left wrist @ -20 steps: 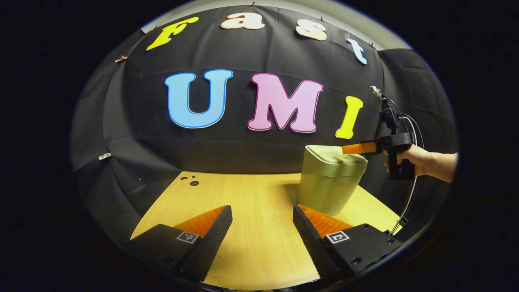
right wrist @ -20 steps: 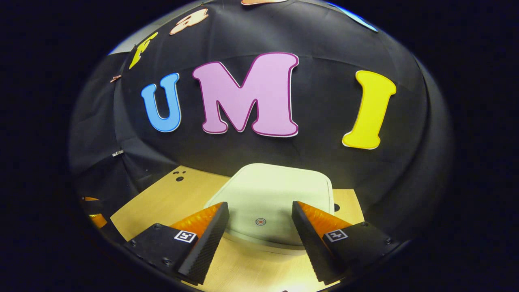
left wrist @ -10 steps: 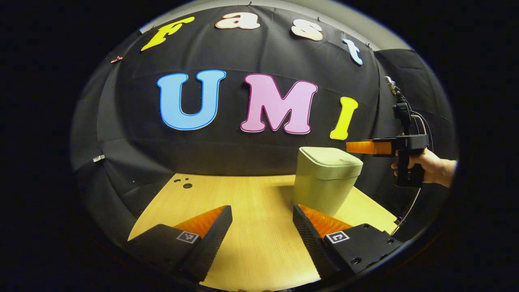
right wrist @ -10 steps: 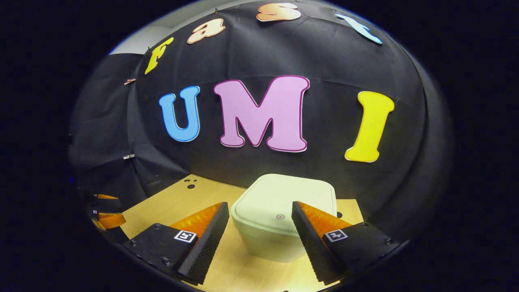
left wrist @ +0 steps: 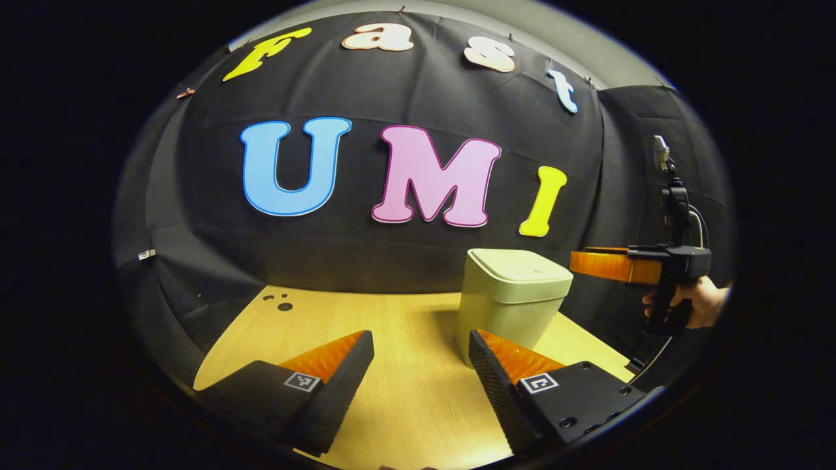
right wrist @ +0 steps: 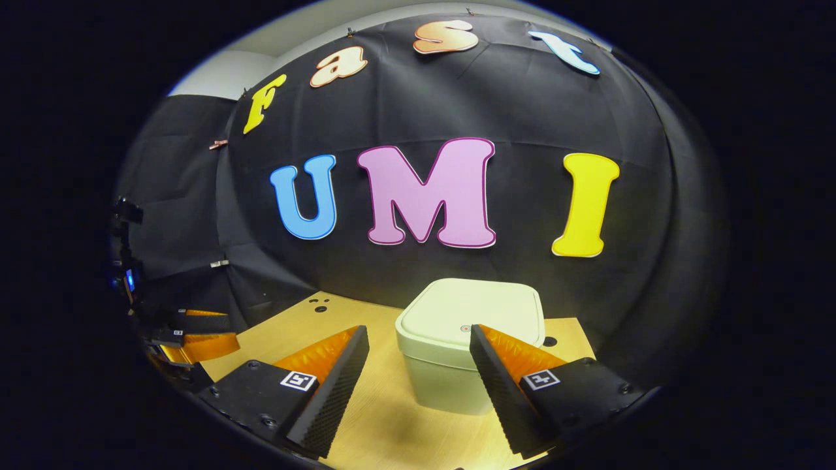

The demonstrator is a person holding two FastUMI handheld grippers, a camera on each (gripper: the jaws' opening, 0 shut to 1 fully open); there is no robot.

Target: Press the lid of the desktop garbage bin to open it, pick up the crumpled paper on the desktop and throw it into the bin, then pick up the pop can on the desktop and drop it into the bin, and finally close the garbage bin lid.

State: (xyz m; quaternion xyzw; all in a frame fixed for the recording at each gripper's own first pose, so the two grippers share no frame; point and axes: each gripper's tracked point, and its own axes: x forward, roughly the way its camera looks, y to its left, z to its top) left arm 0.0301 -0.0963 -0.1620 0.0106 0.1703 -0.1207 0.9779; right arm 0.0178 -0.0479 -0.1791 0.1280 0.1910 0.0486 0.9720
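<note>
The pale green garbage bin [left wrist: 509,294] stands on the wooden table [left wrist: 405,391] with its lid down. My left gripper [left wrist: 421,339] is open over the table, holding nothing, with the bin just beyond its right finger. In the left gripper view my right gripper [left wrist: 607,264], held by a hand [left wrist: 702,303], hovers to the right of the bin at lid height, clear of it. In the right gripper view the right gripper [right wrist: 418,331] is open, and the bin [right wrist: 467,307] sits a little ahead of and below its fingers. My left gripper [right wrist: 196,336] appears at the far left.
Small round holes [left wrist: 281,303] mark the table's far left corner. The black cloth wall stands close behind the bin. A cable [left wrist: 650,356] hangs below the right gripper beside the table's right edge.
My right gripper has drawn back from over the bin lid, out to the right. The lid lies flat. The left gripper drifted slightly, so the bin sits farther left in its view.
</note>
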